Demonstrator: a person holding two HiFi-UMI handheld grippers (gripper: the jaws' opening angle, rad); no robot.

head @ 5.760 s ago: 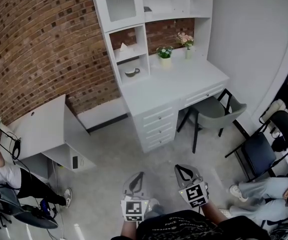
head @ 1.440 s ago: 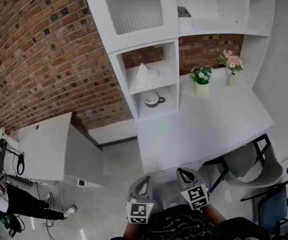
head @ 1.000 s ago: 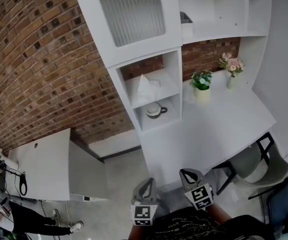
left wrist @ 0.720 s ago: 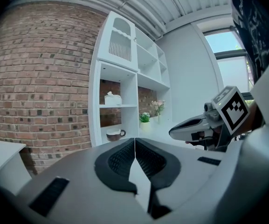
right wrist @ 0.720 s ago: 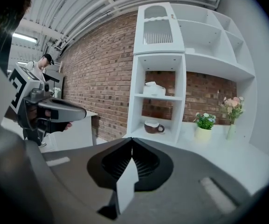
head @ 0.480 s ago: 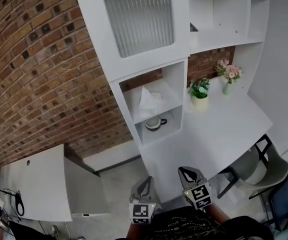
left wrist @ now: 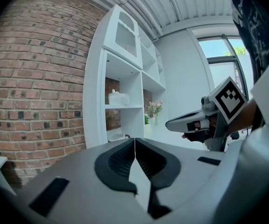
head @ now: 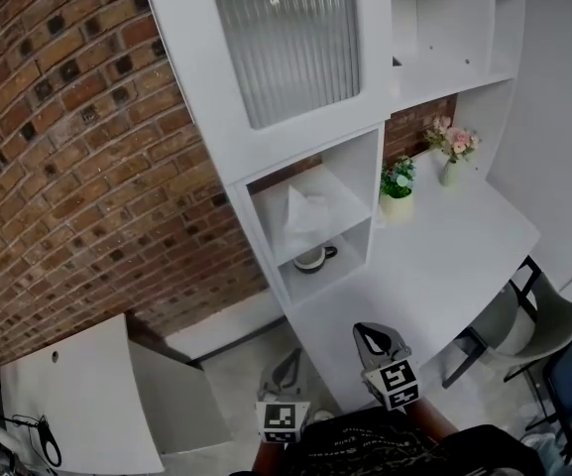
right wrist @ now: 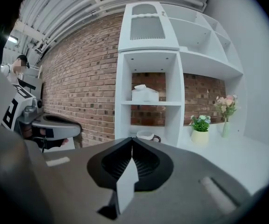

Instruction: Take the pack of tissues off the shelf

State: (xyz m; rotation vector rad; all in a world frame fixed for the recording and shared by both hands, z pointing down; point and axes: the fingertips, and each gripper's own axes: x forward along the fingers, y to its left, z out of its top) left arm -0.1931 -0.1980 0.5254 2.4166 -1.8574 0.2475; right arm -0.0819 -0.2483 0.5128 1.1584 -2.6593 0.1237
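Head view, left gripper (head: 288, 362) and right gripper (head: 368, 333) held side by side, pack of tissues (head: 307, 211) shelved well ahead of both, left gripper view, jaws closed together, empty, right gripper view, jaws closed, empty, pack of tissues ahead, above the tips.

Pack of tissues (head: 308, 209) on shelf (head: 348, 192), cup (head: 311, 257) beneath it, plant (head: 397, 179) and vase (head: 451, 157) rightward — on desk (head: 434, 256)
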